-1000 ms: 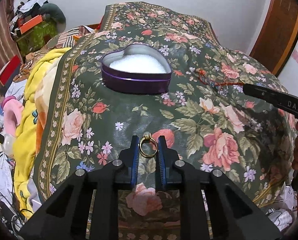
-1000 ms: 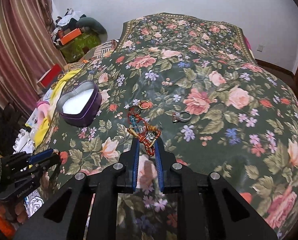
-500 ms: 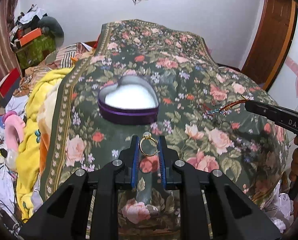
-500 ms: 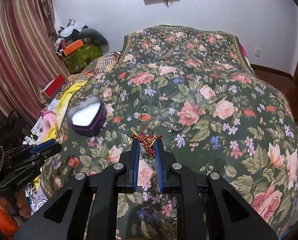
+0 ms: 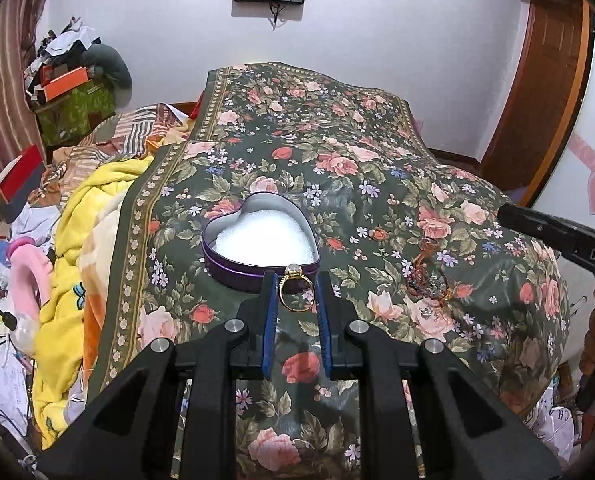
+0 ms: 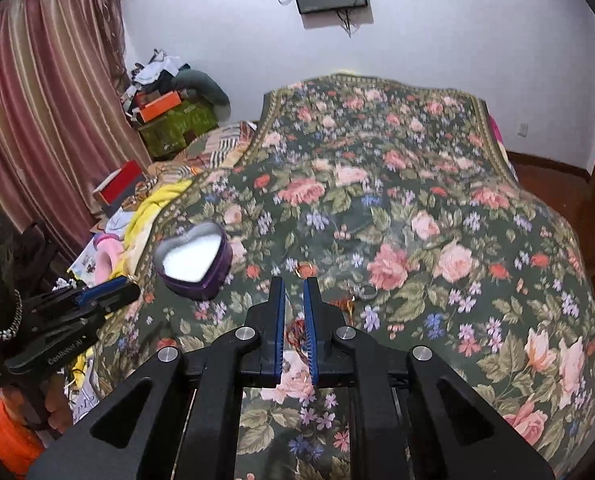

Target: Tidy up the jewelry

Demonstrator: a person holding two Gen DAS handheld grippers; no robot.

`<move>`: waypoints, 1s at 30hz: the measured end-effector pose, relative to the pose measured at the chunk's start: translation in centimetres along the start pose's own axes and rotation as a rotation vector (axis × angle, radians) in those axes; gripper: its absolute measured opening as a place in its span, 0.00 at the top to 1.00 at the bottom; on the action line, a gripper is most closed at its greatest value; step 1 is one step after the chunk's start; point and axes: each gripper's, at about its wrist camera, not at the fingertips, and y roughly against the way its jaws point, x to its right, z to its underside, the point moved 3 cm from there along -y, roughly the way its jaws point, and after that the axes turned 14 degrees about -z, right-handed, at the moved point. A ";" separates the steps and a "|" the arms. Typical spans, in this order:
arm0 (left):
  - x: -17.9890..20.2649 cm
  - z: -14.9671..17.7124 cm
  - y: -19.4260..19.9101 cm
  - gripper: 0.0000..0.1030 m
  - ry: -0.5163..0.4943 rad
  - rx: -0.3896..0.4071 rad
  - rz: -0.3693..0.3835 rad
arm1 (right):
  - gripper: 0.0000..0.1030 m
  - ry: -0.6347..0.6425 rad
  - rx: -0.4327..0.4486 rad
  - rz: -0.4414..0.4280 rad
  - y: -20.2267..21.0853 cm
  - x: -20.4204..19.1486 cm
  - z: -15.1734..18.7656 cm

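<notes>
My left gripper [image 5: 296, 282] is shut on a gold ring with a pale stone [image 5: 295, 292], held above the bed just in front of the purple heart-shaped tin [image 5: 259, 246] with white foam inside. The tin also shows in the right wrist view [image 6: 195, 258]. The orange beaded bracelet [image 5: 425, 276] lies in a heap on the floral bedspread right of the tin. My right gripper [image 6: 294, 284] stands above it with its jaws narrowly apart; a bit of the bracelet [image 6: 295, 334] shows low between the fingers. Two loose rings [image 6: 304, 269] [image 6: 367, 291] lie on the spread.
The floral bedspread [image 5: 337, 168] covers the bed. A yellow blanket [image 5: 81, 208] and clutter lie along the left edge. Boxes [image 6: 169, 120] are stacked in the far left corner by the curtain. A wooden door [image 5: 545, 80] stands at right.
Both grippers have risen and pulled back from the bed. The right gripper has let the bracelet go; it now lies on the spread. The left still holds the ring.
</notes>
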 end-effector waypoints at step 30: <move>-0.7 -4.8 -4.9 0.83 0.003 0.043 0.046 | 0.59 0.058 -0.344 0.016 -12.7 3.8 -1.2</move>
